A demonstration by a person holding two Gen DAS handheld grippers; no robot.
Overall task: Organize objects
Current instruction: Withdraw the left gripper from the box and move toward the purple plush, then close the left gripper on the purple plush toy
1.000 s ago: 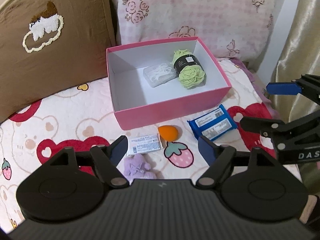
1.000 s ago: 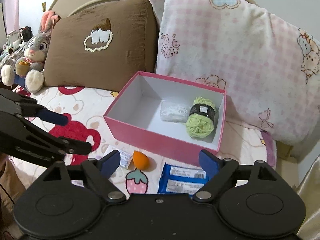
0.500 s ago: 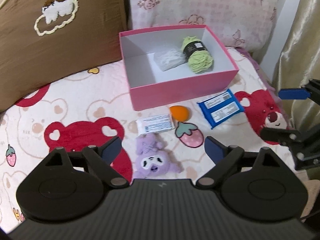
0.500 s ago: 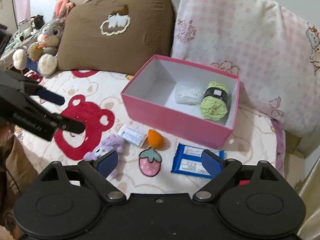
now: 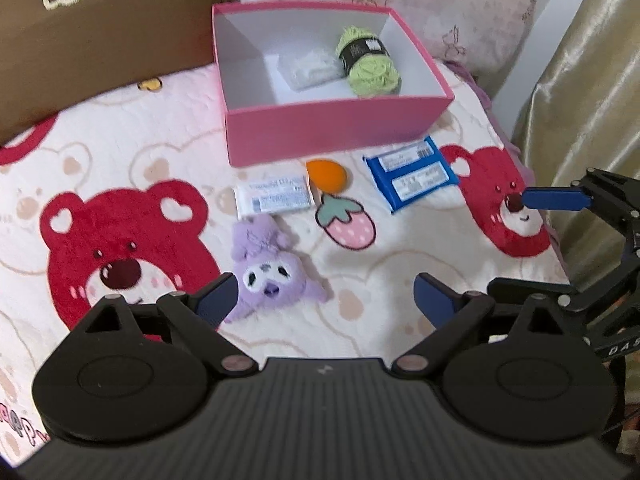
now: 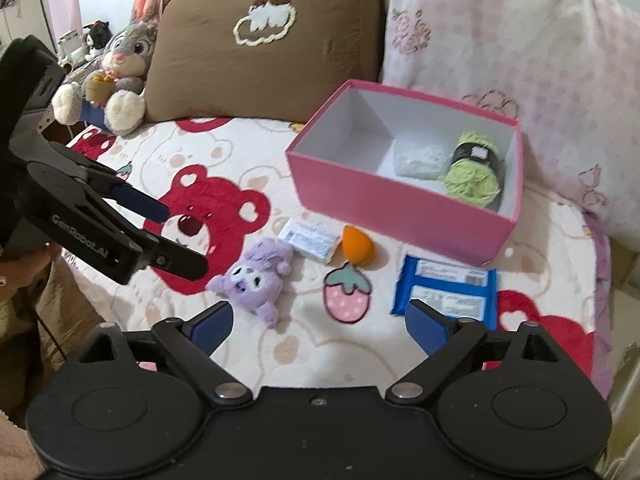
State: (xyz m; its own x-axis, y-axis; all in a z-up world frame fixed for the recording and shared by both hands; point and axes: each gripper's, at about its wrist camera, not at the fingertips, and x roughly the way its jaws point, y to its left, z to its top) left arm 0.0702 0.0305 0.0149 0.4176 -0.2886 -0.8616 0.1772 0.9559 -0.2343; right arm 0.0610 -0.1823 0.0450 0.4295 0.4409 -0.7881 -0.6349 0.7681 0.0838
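A pink box (image 5: 336, 130) (image 6: 400, 208) stands on the bed with a green yarn ball (image 5: 368, 64) (image 6: 474, 176) and a clear white packet (image 5: 310, 68) (image 6: 418, 160) inside. In front of it lie a white packet (image 5: 274, 198) (image 6: 308, 238), an orange sponge egg (image 5: 326, 176) (image 6: 356, 246), a blue packet (image 5: 410, 178) (image 6: 446, 290) and a purple plush (image 5: 266, 270) (image 6: 254, 276). My left gripper (image 5: 324, 304) is open and empty, just before the plush. My right gripper (image 6: 318, 326) is open and empty, near the blue packet.
A brown pillow (image 6: 264, 44) and a pink pillow (image 6: 520, 40) lean behind the box. A grey bunny toy (image 6: 120, 72) sits at the far left. A curtain (image 5: 592, 80) hangs by the bed's right edge. The blanket (image 5: 120, 160) has red bear prints.
Both grippers have pulled back from the box, so the purple plush and more of the blanket show. Both stay open and empty.
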